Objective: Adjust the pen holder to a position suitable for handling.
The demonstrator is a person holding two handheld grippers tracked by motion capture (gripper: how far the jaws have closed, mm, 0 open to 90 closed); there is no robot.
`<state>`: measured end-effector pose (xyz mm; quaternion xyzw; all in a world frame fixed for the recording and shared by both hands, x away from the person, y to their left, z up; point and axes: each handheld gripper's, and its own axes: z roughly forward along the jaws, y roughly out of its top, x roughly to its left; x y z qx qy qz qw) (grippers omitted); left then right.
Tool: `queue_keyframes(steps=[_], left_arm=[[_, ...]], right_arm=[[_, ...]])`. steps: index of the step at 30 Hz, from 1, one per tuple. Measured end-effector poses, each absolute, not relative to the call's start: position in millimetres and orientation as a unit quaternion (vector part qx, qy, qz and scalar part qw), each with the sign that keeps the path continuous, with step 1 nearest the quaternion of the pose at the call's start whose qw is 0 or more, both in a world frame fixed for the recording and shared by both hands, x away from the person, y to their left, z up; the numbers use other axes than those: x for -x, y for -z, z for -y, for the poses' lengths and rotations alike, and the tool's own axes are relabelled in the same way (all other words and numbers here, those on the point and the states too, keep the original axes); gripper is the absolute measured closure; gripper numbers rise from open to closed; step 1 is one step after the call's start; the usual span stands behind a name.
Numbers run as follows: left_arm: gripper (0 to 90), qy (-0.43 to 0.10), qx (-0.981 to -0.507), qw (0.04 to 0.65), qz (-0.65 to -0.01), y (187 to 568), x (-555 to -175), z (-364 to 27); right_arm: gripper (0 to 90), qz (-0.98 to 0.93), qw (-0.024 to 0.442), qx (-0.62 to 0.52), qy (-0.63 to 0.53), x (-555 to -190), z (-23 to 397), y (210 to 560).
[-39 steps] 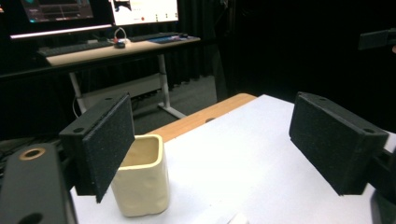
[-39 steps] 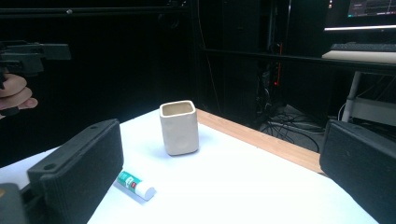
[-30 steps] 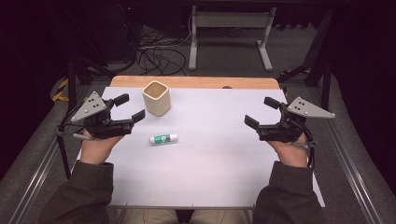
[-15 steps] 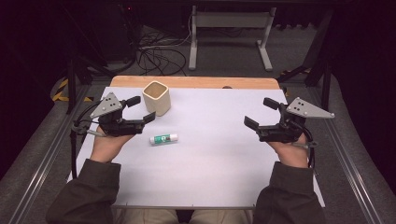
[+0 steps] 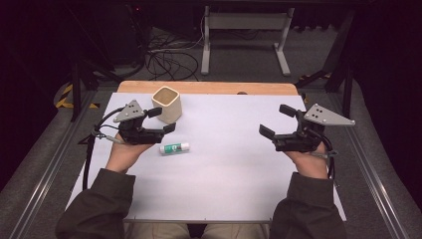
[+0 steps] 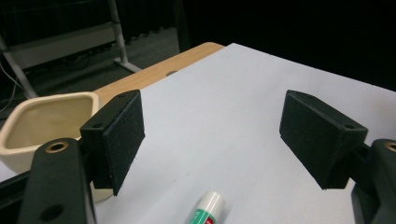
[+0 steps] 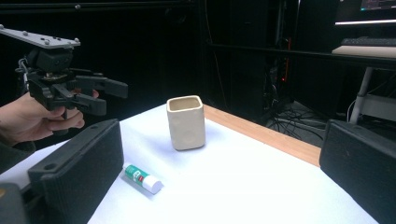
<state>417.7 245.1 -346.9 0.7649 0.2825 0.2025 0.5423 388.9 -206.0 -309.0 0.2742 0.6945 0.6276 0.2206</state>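
On the left of the high view, the left tongs [image 5: 161, 120] hover over the white worktop [image 5: 234, 164], held in the person's left hand [image 5: 124, 152]. Their jaws stand wide apart with nothing between the pads, though they have just been closing a little. One jaw sits just beside the cream square cup [image 5: 166, 103], which stands upright near the far edge of the worktop, where a strip of bare wood shows. In the left gripper view the cup [image 6: 42, 126] shows behind the left-hand pad, and the white cap of the glue stick [image 6: 205, 209] lies on the sheet below and between the jaws, touched by neither.

The glue stick [image 5: 174, 148], white with a green label, lies on its side just beside the left tongs, on the side nearer the person and apart from the cup.

Well apart to the right, the right tongs [image 5: 272, 120] are held in the right hand [image 5: 311, 162] above the worktop, jaws wide and empty. In the right gripper view they point across the sheet toward the cup [image 7: 186, 122] and the glue stick [image 7: 142, 178], with the left tongs [image 7: 109, 97] farther off.
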Motion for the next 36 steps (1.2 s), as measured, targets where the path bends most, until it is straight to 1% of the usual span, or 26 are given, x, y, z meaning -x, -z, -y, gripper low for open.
queue_keyframes(steps=[20, 26, 36], left_arm=[[25.2, -0.178, -0.795, 0.504, -0.286, 368, -433, -229], [26.5, -0.18, -0.81, 0.481, -0.284, 378, -440, -226], [32.8, -0.196, -0.838, 0.432, -0.271, 394, -448, -218]], right_arm=[[0.4, -0.691, 0.22, -0.276, -0.631, -388, 208, 308], [0.4, -0.691, 0.221, -0.276, -0.63, -389, 209, 309], [0.4, -0.691, 0.219, -0.276, -0.631, -388, 210, 308]])
